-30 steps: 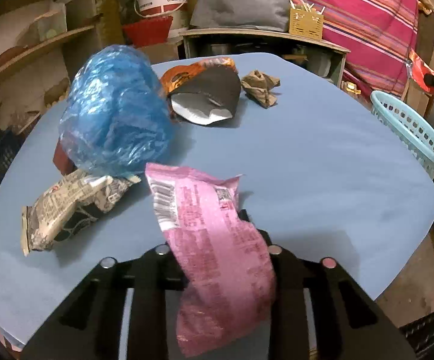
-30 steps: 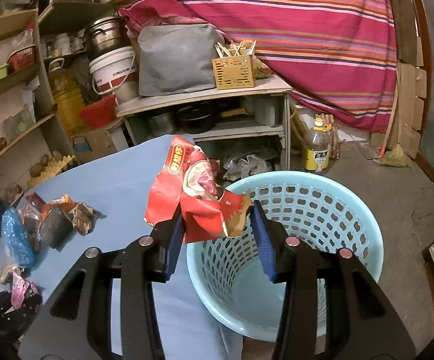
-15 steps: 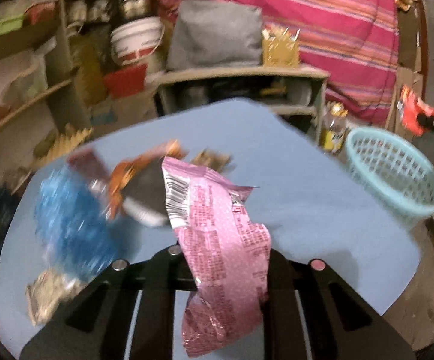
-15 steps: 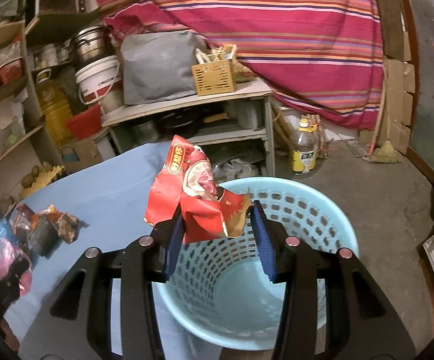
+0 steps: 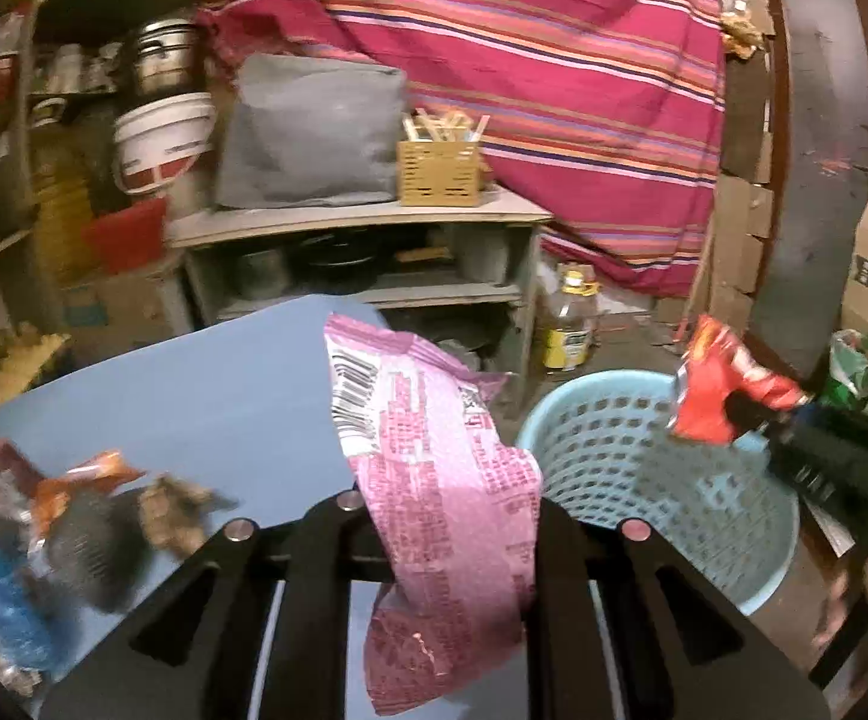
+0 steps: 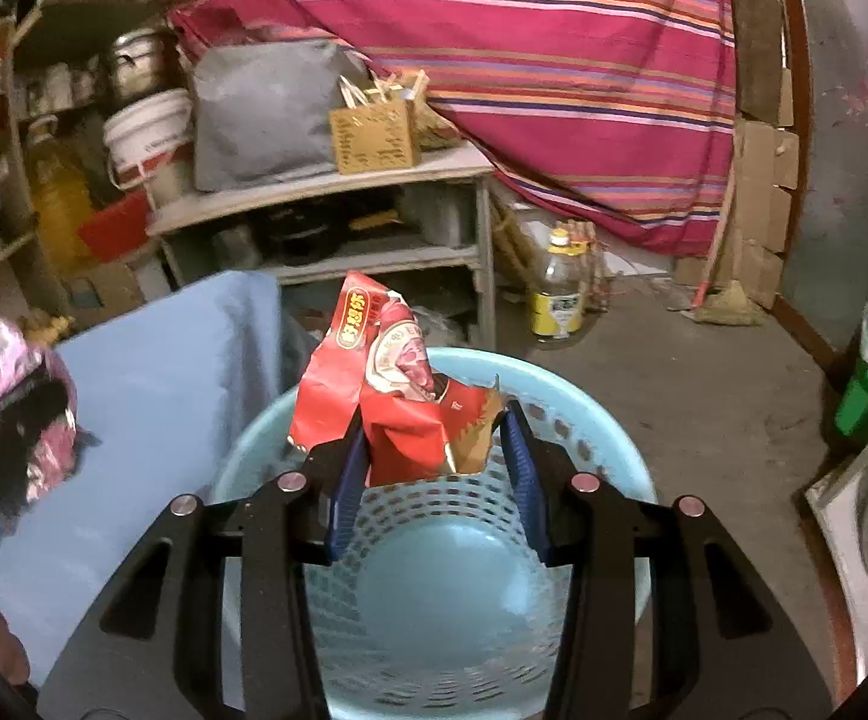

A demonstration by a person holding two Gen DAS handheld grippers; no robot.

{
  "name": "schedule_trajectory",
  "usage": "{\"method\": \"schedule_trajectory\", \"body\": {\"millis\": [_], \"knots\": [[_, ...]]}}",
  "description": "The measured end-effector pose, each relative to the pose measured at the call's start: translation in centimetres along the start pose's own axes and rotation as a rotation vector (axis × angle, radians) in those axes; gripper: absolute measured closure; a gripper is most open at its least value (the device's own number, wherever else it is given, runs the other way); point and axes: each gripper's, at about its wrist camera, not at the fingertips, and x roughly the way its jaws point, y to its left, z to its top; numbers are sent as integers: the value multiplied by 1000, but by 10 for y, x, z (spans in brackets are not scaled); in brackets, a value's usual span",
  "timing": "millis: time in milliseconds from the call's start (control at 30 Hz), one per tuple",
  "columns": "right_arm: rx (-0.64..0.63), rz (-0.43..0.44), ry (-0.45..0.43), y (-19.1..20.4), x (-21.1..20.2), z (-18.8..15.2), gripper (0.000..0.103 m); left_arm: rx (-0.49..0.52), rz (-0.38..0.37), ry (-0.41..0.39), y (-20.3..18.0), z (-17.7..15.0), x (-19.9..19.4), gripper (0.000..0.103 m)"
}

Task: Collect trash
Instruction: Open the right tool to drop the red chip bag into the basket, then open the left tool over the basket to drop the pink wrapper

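Pink wrapper (image 5: 439,480) is clamped in your left fingers (image 5: 338,516); your right fingers (image 6: 347,480) grip the red wrapper (image 6: 392,408) over the basket (image 6: 254,456)

The crinkled pink foil wrapper (image 5: 434,480) looks glossy; the creased red snack packet (image 6: 398,408) shiny; the perforated pale-blue plastic basket (image 6: 553,396) smooth; the blue table (image 5: 224,396) cover matt.
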Motion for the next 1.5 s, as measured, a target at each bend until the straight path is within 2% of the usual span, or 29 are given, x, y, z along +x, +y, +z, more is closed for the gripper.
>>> {"method": "schedule_trajectory", "body": {"millis": [133, 200, 300, 367, 467, 600, 800, 1000, 1033, 1100, 1133, 1167, 1233, 1333, 1467, 1500], "knots": [[-1, -36, 19, -9, 9, -1, 55, 4, -31, 4, -18, 11, 19, 88], [14, -24, 45, -14, 13, -2, 42, -5, -49, 11, -23, 16, 28, 88], [30, -27, 56, -21, 15, -3, 32, -19, -71, 20, -28, 20, 36, 88], [39, -29, 66, -26, 15, -2, 29, -24, -85, 23, -31, 21, 37, 88], [36, -80, 32, -36, 4, 0, 20, -16, -100, 28, -41, 23, 42, 88], [60, -107, -24, -52, -13, 2, 8, 13, -132, 39, -63, 21, 49, 88], [78, -155, -41, -71, -24, 0, 6, 49, -155, 72, -88, 11, 69, 88], [128, -129, -36, -84, -24, -3, 6, 44, -166, 129, -95, 6, 89, 84], [132, -126, -34, -85, -24, -3, 6, 44, -169, 140, -96, 6, 91, 80], [136, -127, -33, -84, -24, -2, 6, 44, -169, 163, -98, 5, 96, 65], [137, -126, -33, -84, -24, -1, 6, 39, -165, 168, -97, 3, 97, 50], [139, -125, -33, -84, -24, -1, 6, 35, -158, 162, -96, 2, 96, 41], [138, -124, -32, -84, -23, -1, 6, 41, -153, 169, -93, 1, 95, 36], [137, -125, -30, -84, -23, -1, 6, 27, -150, 174, -86, 1, 90, 36], [145, -109, -31, -79, -22, 0, 6, 7, -128, 131, -66, 3, 68, 23], [146, -105, -32, -78, -22, 1, 6, 4, -119, 117, -59, 3, 59, 23]]}}
